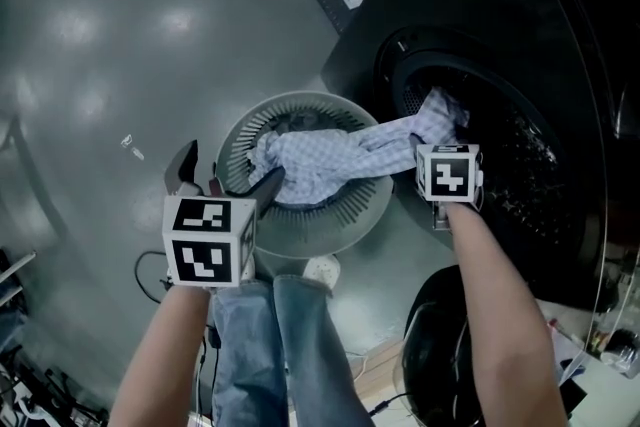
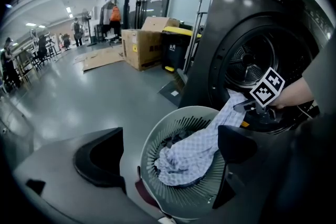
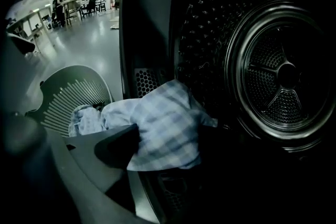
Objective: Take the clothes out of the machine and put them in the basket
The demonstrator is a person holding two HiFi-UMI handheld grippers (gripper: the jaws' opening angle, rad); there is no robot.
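Right gripper (image 3: pixel 168 139) clamped on checked cloth (image 1: pixel 330 160) at machine drum (image 1: pixel 500 145) mouth, right; cloth's other end already lay in basket (image 1: pixel 365 215). Left gripper (image 1: pixel 225 180) spread open, empty, near basket's left rim. Judged best: lift cloth clear of the drum's edge, carry it left over basket, then release.

In the right gripper view the right gripper (image 3: pixel 168 144) shows one finger (image 3: pixel 118 149) at 8 o'clock against the checked cloth (image 3: pixel 157 128). The other finger is lost in the dark at 4 o'clock. In the head view its marker cube (image 1: pixel 447 172) hides both fingers. In the basket (image 1: pixel 365 215) the cloth covers most of a dark item (image 1: pixel 290 122), kind unclear. The machine (image 1: pixel 520 35) runs off the head view at 3 o'clock. People (image 2: pixel 77 31) at 10 o'clock of the left gripper view are too small to tell apart.
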